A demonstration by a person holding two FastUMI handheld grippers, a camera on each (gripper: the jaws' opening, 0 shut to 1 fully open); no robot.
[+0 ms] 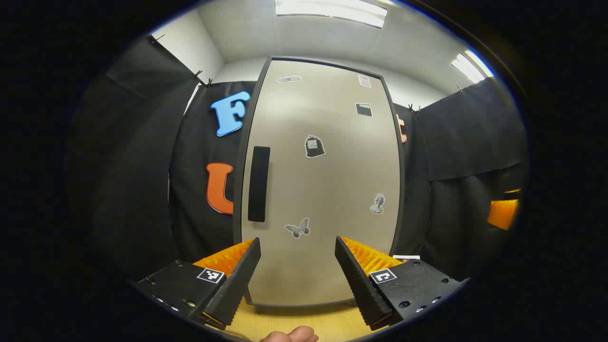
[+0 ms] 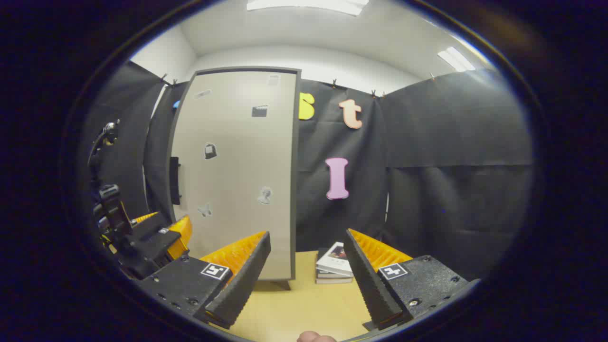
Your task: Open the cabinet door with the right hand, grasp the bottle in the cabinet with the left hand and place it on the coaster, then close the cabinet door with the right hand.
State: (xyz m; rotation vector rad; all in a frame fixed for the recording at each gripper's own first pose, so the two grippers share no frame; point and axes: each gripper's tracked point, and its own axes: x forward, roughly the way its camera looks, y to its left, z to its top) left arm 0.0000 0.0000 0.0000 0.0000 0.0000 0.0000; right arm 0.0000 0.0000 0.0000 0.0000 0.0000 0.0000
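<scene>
Inspecting both views, I find the task at its start. The cabinet (image 1: 323,185) stands on the table (image 2: 304,304) with its door fully shut, the dark handle (image 1: 259,184) on the door's left edge untouched. No step is done: the door is yet to be opened, the bottle taken out and set down, the door closed again.

The bottle presumably sits behind the door; I cannot see it, nor can I pick out the coaster.

My left gripper (image 1: 298,266) faces the door squarely, jaws spread and empty, apart from the door. My right gripper (image 2: 308,270) points past the cabinet's right edge, jaws likewise spread on nothing. Books (image 2: 335,263) are stacked just right of the cabinet.

I judge that the right gripper must cross to the handle first.
</scene>
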